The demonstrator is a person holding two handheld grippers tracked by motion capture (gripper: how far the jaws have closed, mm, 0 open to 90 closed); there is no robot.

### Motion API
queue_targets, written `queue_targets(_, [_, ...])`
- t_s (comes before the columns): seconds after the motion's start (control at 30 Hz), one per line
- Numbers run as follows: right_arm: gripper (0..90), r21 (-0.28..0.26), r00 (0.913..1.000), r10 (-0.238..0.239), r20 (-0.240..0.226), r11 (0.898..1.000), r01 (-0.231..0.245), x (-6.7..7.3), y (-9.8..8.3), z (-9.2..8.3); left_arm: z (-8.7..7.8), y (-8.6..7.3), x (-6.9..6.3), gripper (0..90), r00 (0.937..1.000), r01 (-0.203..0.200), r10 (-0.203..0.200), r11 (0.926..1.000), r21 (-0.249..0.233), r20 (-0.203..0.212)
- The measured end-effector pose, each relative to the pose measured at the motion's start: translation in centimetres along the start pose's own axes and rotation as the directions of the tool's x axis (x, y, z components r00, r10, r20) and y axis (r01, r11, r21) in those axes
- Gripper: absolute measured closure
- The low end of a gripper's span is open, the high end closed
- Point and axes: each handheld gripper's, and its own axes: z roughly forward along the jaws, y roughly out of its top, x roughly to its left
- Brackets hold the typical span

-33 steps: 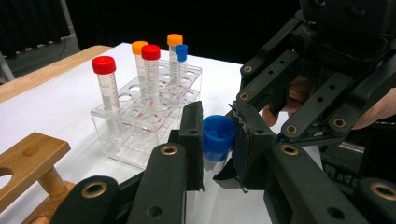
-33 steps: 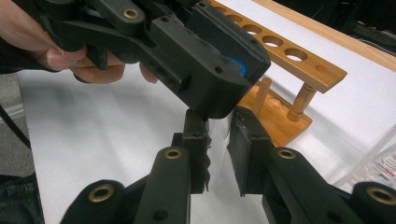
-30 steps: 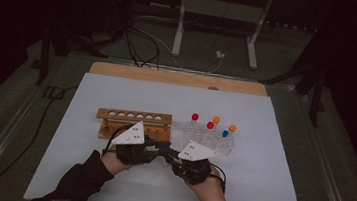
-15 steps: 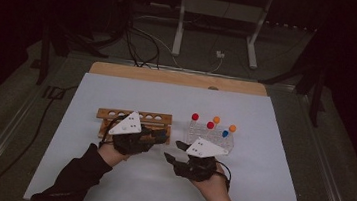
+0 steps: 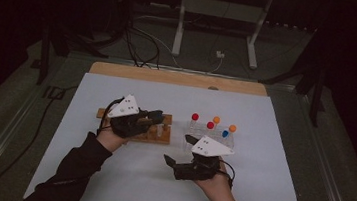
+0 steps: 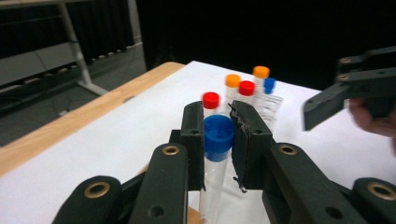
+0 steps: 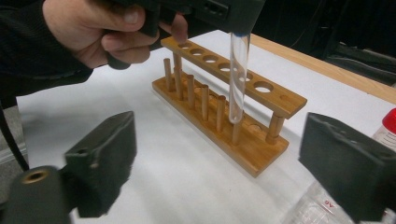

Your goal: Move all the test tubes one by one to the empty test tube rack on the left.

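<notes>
left gripper [image 6: 218, 135]: jaws pinching a clear tube [image 6: 212, 186] just under its blue cap [image 6: 219, 130]; it hangs upright over the right end of the wooden rack [image 5: 155, 133].
tube: seen from the right gripper view, the tube [image 7: 238, 74] sits in front of the rack's top holes, its tip low beside the pegs [image 7: 205, 100] and, as far as can be told, not yet in a hole.
step: seating the tube in the rack; judged best done by keeping it plumb, centring it on a free hole [image 7: 263, 87], then lowering slowly.
right gripper [image 5: 181, 151]: jaws have just been opening, now spread wide with nothing between them; it rests near, right of the rack.
clear rack [image 5: 210, 136]: far right, holds capped tubes, red [image 5: 195, 116], orange [image 5: 216, 119] and blue [image 5: 225, 133].
obstacles: the pegs stand close to the tube tip and could snag it; the right gripper is apart from the path.
</notes>
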Motion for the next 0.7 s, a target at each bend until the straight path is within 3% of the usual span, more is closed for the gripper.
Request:
queue_targets(0.17, [0.5, -0.012, 0.9998, 0.008, -0.016, 1.000, -0.009, -0.2, 0.1, -0.4, -0.1, 0.8, 0.7, 77.3, 0.9994, -0.003, 0.002, 0.9998, -0.019, -0.034])
queue_targets(0.47, [0.0, -0.025, 0.9999, 0.011, -0.010, 1.000, -0.011, -0.3, 0.0, -0.6, 0.6, 1.0, 2.2, 77.3, 0.9965, -0.008, 0.003, 0.9982, -0.059, -0.083])
queue_targets(0.7, [0.0, -0.014, 0.9999, 0.011, -0.013, 1.000, -0.011, -0.4, -0.1, -0.5, 1.5, 0.5, 2.8, 77.3, 0.9934, -0.006, 0.002, 0.9994, -0.035, -0.114])
